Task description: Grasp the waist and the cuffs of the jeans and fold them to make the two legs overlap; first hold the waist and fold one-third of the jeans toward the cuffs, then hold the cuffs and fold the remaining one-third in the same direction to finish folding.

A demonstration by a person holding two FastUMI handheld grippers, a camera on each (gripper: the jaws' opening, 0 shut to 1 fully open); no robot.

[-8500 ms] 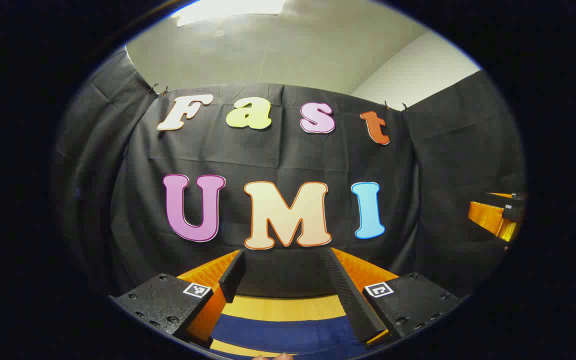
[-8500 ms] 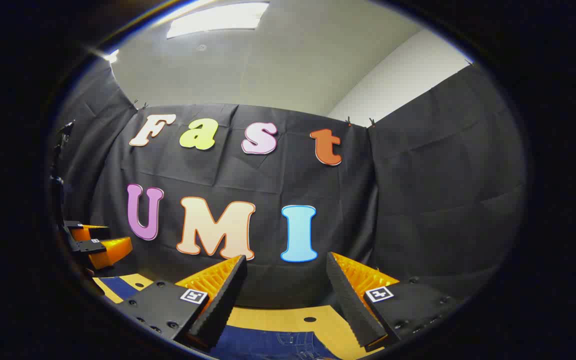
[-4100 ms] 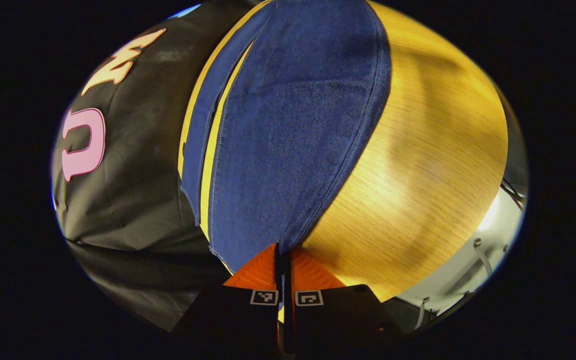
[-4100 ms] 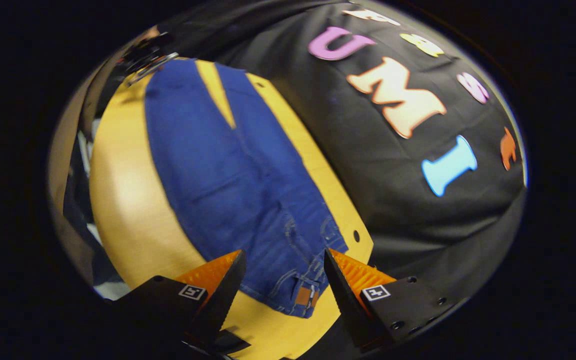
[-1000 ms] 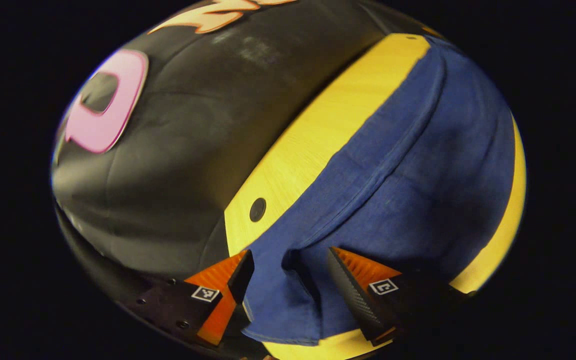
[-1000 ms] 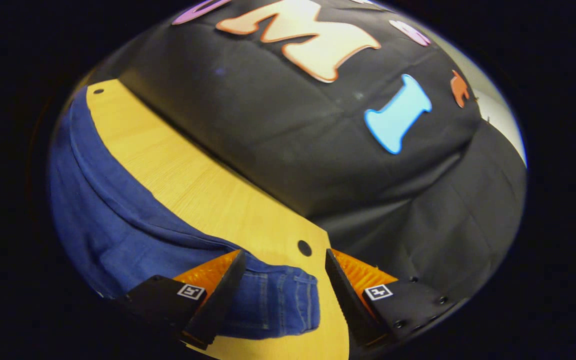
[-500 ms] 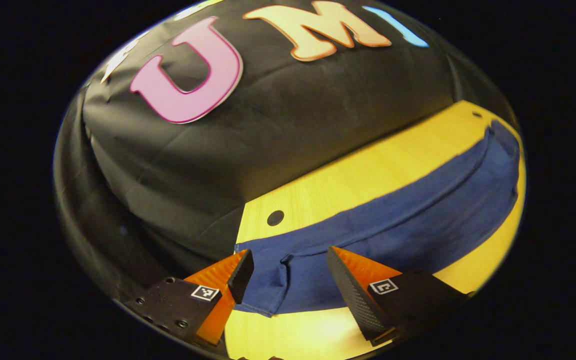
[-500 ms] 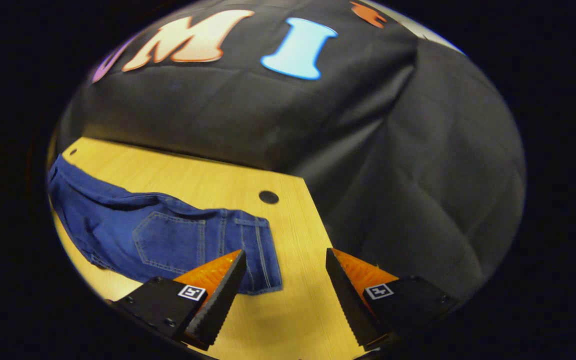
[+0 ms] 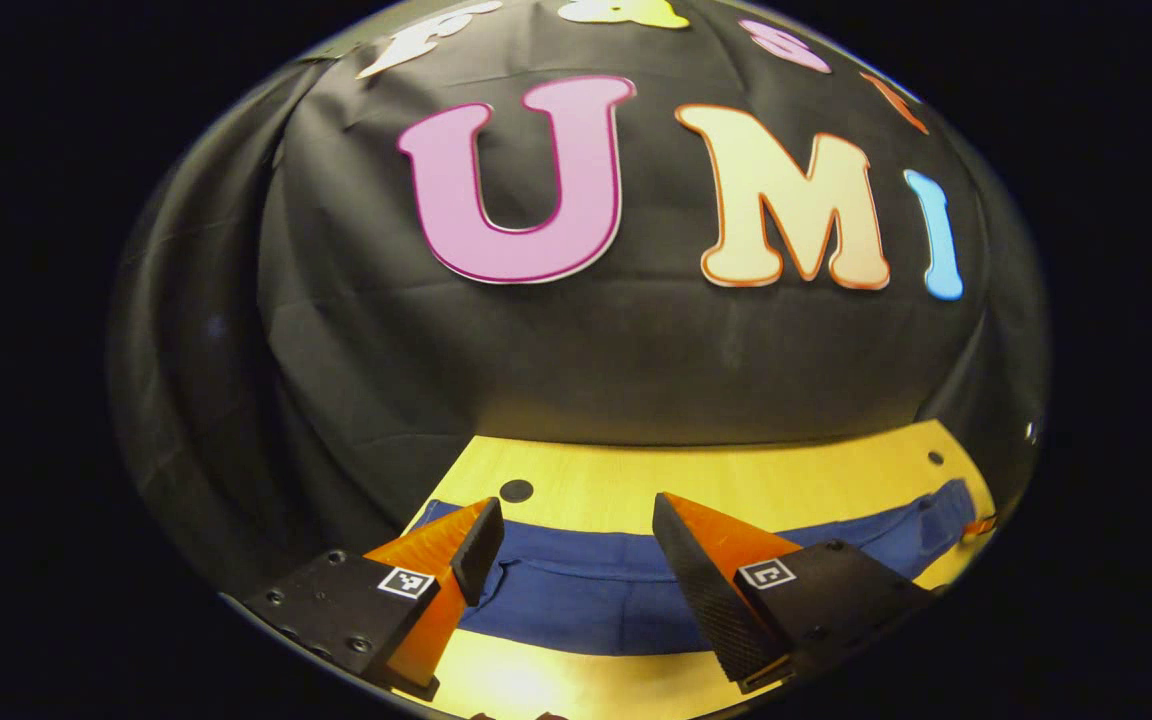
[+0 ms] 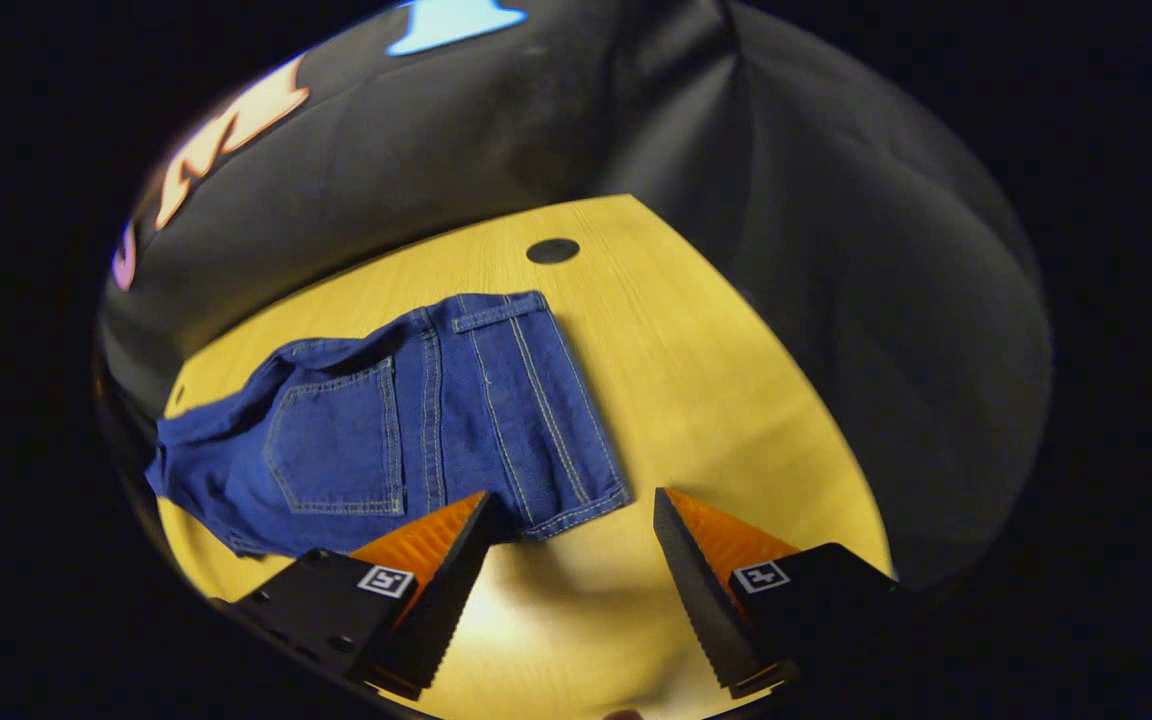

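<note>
The blue jeans (image 10: 416, 420) lie flat on the wooden table (image 10: 716, 380), folded lengthwise with one leg over the other, back pocket up. Their waist end (image 10: 546, 400) reaches close to my right gripper (image 10: 568, 545), which hangs open just above the table with nothing between its fingers. In the left gripper view the legs run as a long blue band (image 9: 586, 590) across the table (image 9: 696, 480). My left gripper (image 9: 576, 545) is open over the cuff end, holding nothing.
The booth's black cloth wall (image 9: 536, 350) rises right behind the table's far edge. A round hole (image 10: 552, 251) sits in the tabletop near the waist end, and another round hole (image 9: 515, 491) near the cuff end.
Both grippers have let go of the jeans, which now lie with the legs overlapped. Both have drawn back and tilted; the right one now looks down on the waist end.
</note>
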